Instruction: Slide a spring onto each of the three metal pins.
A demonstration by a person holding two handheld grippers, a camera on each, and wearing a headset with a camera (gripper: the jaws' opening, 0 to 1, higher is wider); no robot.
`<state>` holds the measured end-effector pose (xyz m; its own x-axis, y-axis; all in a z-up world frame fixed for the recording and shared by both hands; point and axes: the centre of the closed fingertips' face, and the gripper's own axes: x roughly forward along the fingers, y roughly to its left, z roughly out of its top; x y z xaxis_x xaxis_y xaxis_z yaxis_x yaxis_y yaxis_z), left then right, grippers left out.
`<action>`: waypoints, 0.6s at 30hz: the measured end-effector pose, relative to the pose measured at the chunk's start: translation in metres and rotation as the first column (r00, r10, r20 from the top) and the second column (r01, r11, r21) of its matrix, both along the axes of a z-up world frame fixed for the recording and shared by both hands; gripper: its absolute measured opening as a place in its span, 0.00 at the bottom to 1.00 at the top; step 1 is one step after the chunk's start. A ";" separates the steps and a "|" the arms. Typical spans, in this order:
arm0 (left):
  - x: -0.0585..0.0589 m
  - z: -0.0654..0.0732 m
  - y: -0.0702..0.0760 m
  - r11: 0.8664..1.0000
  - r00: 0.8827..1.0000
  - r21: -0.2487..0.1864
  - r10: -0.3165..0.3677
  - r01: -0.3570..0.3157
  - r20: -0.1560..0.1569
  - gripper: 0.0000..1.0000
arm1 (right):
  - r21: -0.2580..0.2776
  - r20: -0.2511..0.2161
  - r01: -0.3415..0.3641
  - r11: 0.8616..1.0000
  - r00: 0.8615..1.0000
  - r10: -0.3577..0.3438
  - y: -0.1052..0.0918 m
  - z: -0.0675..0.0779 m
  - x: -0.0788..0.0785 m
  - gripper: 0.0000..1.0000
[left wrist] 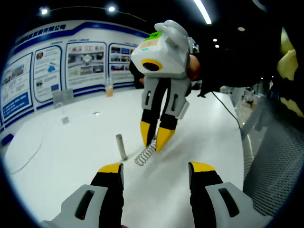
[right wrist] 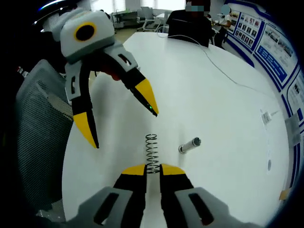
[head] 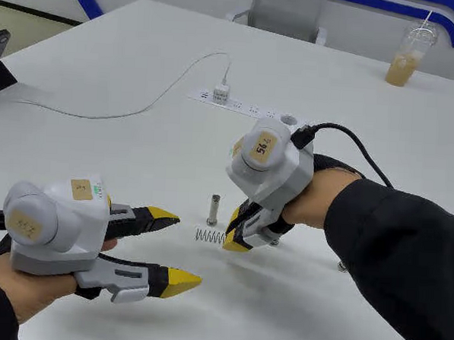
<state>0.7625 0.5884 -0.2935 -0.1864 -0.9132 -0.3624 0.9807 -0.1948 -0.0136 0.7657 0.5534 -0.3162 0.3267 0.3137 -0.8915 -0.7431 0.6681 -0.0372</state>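
- now the right gripper [right wrist: 153,169] is pinching the near end of the spring [right wrist: 152,152], with its jaws drawn almost together on the last coils.
- the spring is lying flat on the tabletop [head: 137,150], its long axis running straight out ahead of those jaws and its free end pointing away from them.
- the metal pin [right wrist: 190,145] is standing upright just beside the spring, off to the right of the jaws' line and a little ahead of their tips, not touching the coils.
- the left gripper [head: 183,248] is hovering well apart, its jaws spread wide and holding nothing, so the right one is sitting nearer the pin.
- as i judge it, the spring is needing to be tipped upright and its free end brought over the pin's top before it can slide down.
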 end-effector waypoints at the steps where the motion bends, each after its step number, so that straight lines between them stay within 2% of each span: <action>1: -0.001 0.001 0.000 1.000 1.000 -0.001 -0.003 0.003 0.001 0.56 | -0.003 0.001 -0.013 1.000 1.000 0.013 0.002 0.002 -0.003 0.12; 12: -0.006 0.004 -0.003 1.000 1.000 -0.007 -0.029 0.029 0.009 0.49 | -0.022 -0.003 -0.079 0.997 0.997 0.079 0.014 0.013 -0.019 0.12; 18: -0.013 0.005 -0.004 0.998 0.998 -0.019 -0.065 0.066 0.020 0.39 | -0.023 -0.001 -0.103 0.994 0.995 0.103 0.018 0.017 -0.023 0.12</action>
